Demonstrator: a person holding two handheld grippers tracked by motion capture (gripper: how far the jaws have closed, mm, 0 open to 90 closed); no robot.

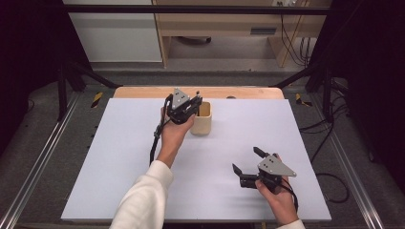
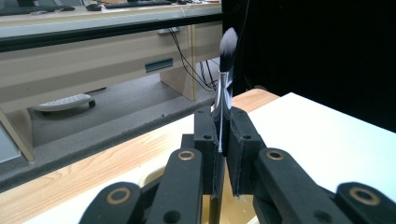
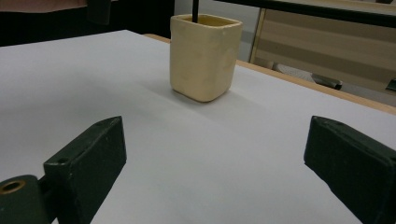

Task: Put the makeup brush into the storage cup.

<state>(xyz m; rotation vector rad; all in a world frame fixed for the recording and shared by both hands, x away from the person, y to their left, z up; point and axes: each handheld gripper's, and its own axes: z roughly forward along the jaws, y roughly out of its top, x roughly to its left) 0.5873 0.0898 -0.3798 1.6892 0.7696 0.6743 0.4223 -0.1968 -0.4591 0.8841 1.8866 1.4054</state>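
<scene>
From the high view, I am holding my left gripper over the rim of the cream square cup, near the far edge of the white table. My right gripper is resting well apart, near the front right corner, its 2 fingers spread wide with nothing between them.

In the left gripper view, my fingers are clamping the dark handle of a makeup brush, which is standing upright with its bristle head up and its lower end reaching down into the cup's yellow mouth.

In the right gripper view, my open fingers are framing the cup, and a thin dark stem is rising from it.

I am judging the risks as these: the slim handle could be slipping or twisting in my grip, or the brush could be catching the rim and tipping the light cup, since my right gripper is not steadying it.
</scene>
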